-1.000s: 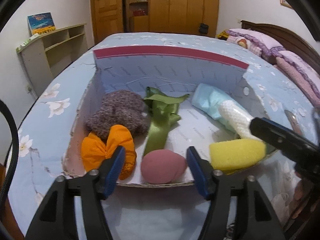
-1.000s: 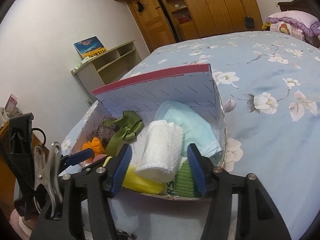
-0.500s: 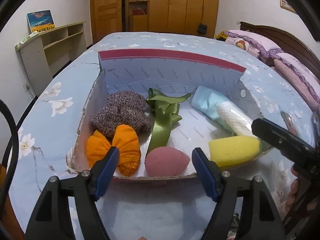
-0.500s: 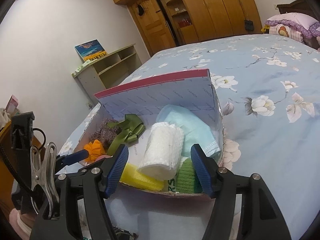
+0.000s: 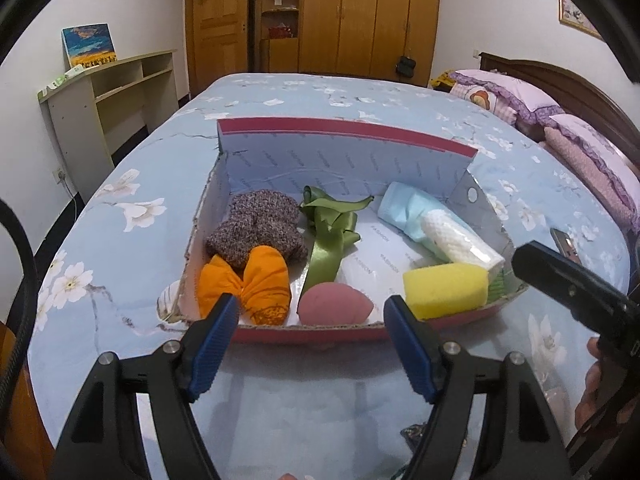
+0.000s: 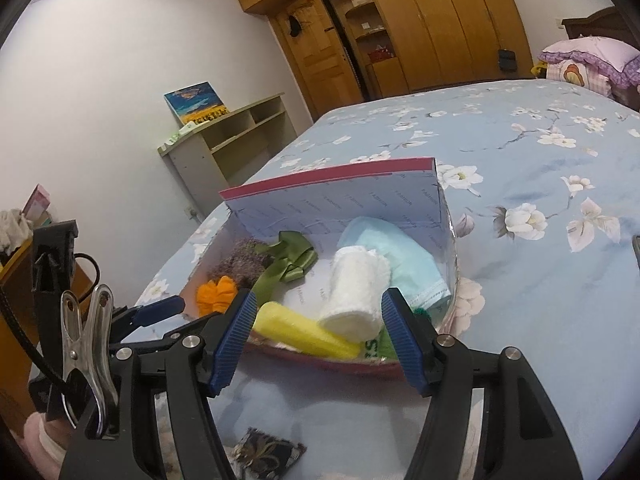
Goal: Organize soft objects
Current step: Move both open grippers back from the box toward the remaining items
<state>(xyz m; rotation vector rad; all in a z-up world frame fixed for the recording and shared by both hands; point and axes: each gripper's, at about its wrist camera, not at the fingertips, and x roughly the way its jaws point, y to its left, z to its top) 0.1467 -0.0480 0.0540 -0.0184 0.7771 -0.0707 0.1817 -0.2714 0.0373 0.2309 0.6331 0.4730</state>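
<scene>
A cardboard box (image 5: pixel 348 130) with a red rim lies on the bed. It holds a grey knitted piece (image 5: pixel 256 228), an orange cloth bow (image 5: pixel 244 284), a green ribbon (image 5: pixel 332 232), a pink egg-shaped sponge (image 5: pixel 336 306), a yellow sponge (image 5: pixel 446 290), a white rolled towel (image 5: pixel 460 240) and a light blue cloth (image 5: pixel 404 208). My left gripper (image 5: pixel 310 344) hangs open just short of the box's front wall, nothing between its fingers. My right gripper (image 6: pixel 320 332) is open too, in front of the white roll (image 6: pixel 356 296) and clear of it.
The floral blue sheet (image 6: pixel 540 280) stretches wide to the right of the box. A phone (image 5: pixel 564 244) lies right of the box. A dark patterned pouch (image 6: pixel 266 454) sits below the right gripper. A shelf unit (image 5: pixel 108 96) stands left; pillows (image 5: pixel 560 128) are far right.
Both grippers have drawn back and up from the box, so the box sits farther off in both views. The things inside it have not moved.
</scene>
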